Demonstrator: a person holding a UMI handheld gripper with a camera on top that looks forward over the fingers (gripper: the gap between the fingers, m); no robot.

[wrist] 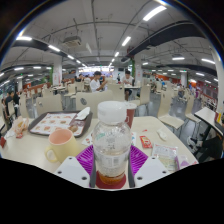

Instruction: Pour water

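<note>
The tongs [111, 168] are clamped on a clear plastic bottle [111, 140], which stands upright between the two purple pads [86, 158]; both pads appear pressed against its lower body. The bottle has a pale cap [111, 106] that looks to be on, though the view does not settle this. Its base seems close to the desk [30, 152], and whether it rests there or is lifted cannot be told.

Just beside the tongs, toward the near edge of the desk, stands a pink cup [61, 145] with its mouth open; this is the likely target for the water. Beyond it lies a tray [58, 123], and on the other side of the bottle sit a small red packet [145, 142] and a clear glass [166, 156].

Several things could go wrong from here. If the cap is really on, tilting would pour nothing. The bottle is thin-walled and smooth, so a squeeze could push water out early, while a loose hold could let it slip or turn in the pads as it tips. The cup is close and looks light: swinging the bottle across could knock it over. A fast tilt would likely overshoot its narrow mouth and wet the desk.
</note>
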